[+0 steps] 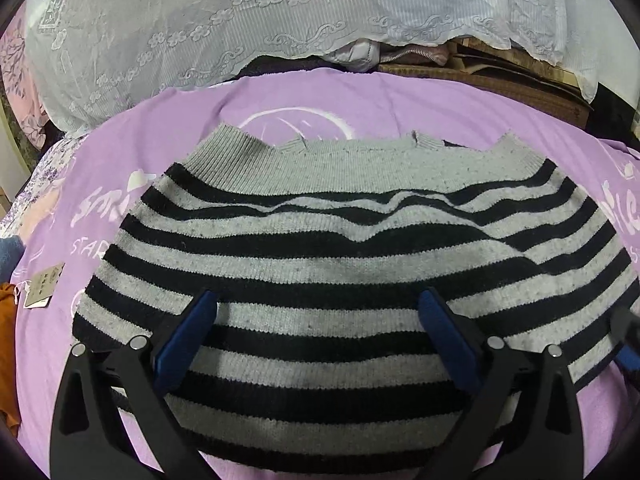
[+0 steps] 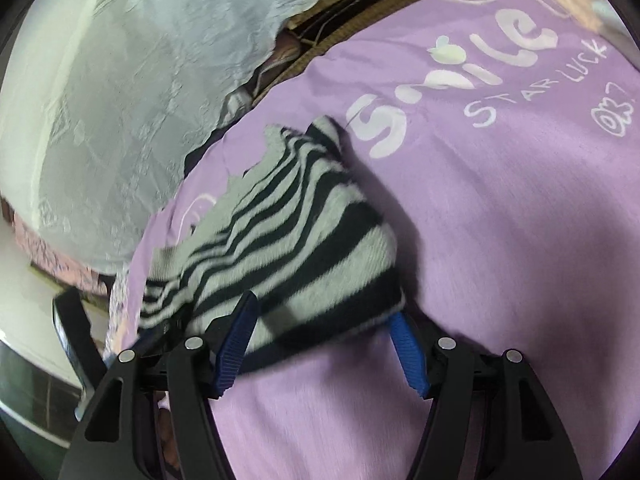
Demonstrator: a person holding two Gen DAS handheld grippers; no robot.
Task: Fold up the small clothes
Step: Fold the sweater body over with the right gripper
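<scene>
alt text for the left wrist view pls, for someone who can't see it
A grey and black striped sweater lies spread flat on a purple printed bedsheet, with the open left gripper hovering over its near end. A white lace cloth covers things behind the bed.

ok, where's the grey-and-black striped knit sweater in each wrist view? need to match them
Left wrist: grey-and-black striped knit sweater fills the centre and bottom, spread flat, grey ribbed edge farthest away.
Right wrist: centre-left, running diagonally from upper middle down to lower left.
Shared landmark: lilac printed bedsheet under it, white lettering visible in both.
</scene>
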